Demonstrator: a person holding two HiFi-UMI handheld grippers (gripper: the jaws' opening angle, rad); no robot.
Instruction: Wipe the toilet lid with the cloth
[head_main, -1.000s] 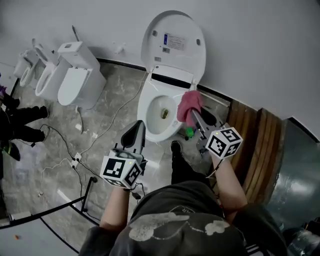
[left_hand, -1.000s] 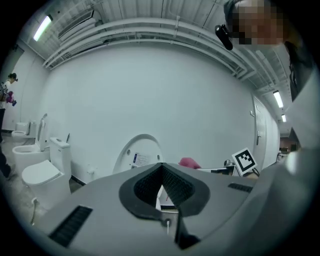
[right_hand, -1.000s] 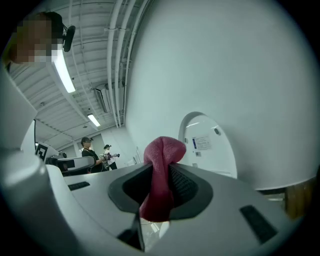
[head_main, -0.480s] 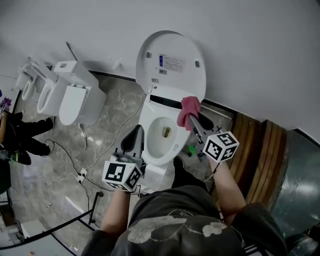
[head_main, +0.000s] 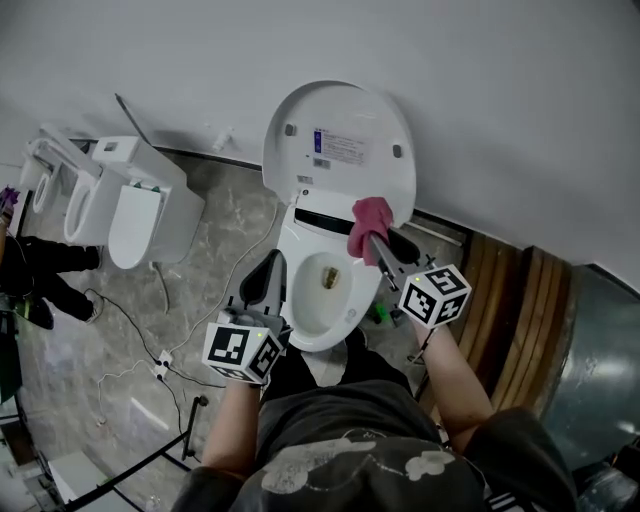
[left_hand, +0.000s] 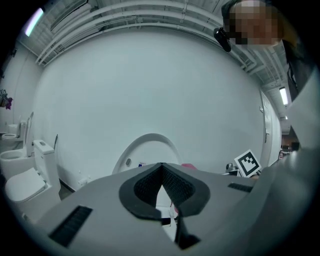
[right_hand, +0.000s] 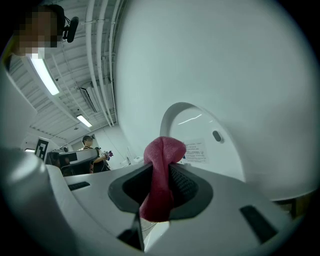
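Right fingers (right_hand: 184, 184) clenched on the cloth (right_hand: 162, 156), pink, pinched mid-length. One wad pokes out past the tips toward the lid (right_hand: 200, 125) and a tail hangs below. Left fingers (left_hand: 176, 186) clenched on nothing.

Right gripper (head_main: 371, 236) sits at the lid's lower right, near the hinge. Contact between cloth and lid can't be told. Lid is upright against the wall, inner face and label toward the person. Left gripper (head_main: 272, 262) is below the lid, left of the open bowl (head_main: 325, 280), idle.

Risks, judged:
- Wad past the tips is small, so pressing too flat would put hard fingertips on the lid instead of fabric.
- Dragging across the lid could pull the cloth out of the pinch. It would drop into the bowl right under the lid.
- Starting low by the hinge may leave the top of the lid unwiped.
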